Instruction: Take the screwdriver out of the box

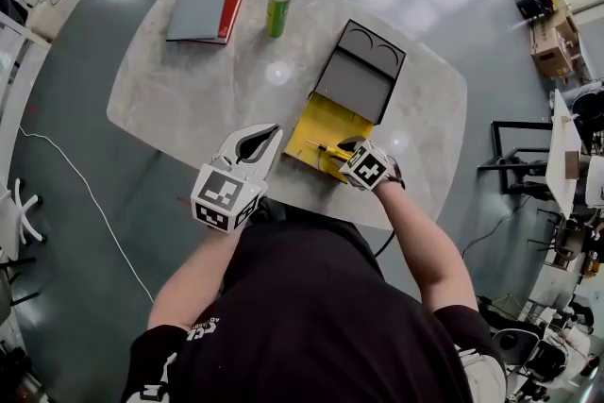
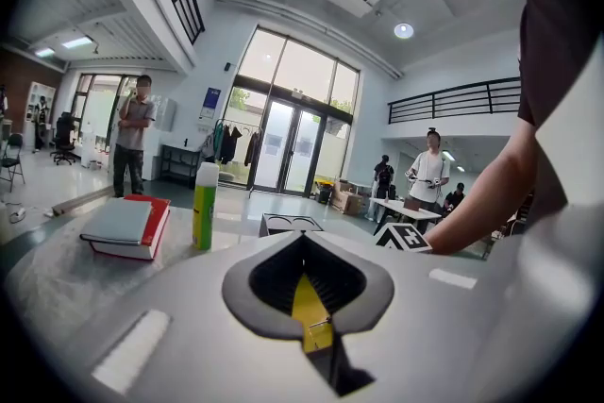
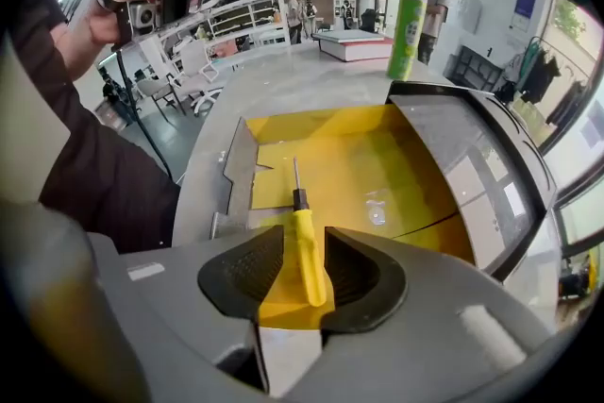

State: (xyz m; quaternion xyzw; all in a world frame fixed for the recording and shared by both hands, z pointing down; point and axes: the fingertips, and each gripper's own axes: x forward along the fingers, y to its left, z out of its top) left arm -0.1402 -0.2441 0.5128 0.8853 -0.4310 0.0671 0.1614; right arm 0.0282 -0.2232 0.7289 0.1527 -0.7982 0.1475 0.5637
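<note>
- Screwdriver [image 3: 306, 250]: yellow handle, lying flat on the floor of the box [image 3: 396, 175], at its near end, with the shaft pointing toward the lid.
- Left gripper [image 2: 302, 241]: clenched and empty, near the box's left side and not touching it. Risk: the box stands unsteadied on the table [image 1: 189, 99] and may slide or tip once the right gripper pulls.
- Right gripper [image 3: 303, 233]: released, pointing steeply down, with a jaw on either side of the handle and pads not yet pressing. Risks: an off-centre squeeze could roll the round handle out sideways, or the jaw tips could dig into the floor.
- Box: open, grey lid folded back, yellow inside. The screwdriver is the only content visible.
</note>
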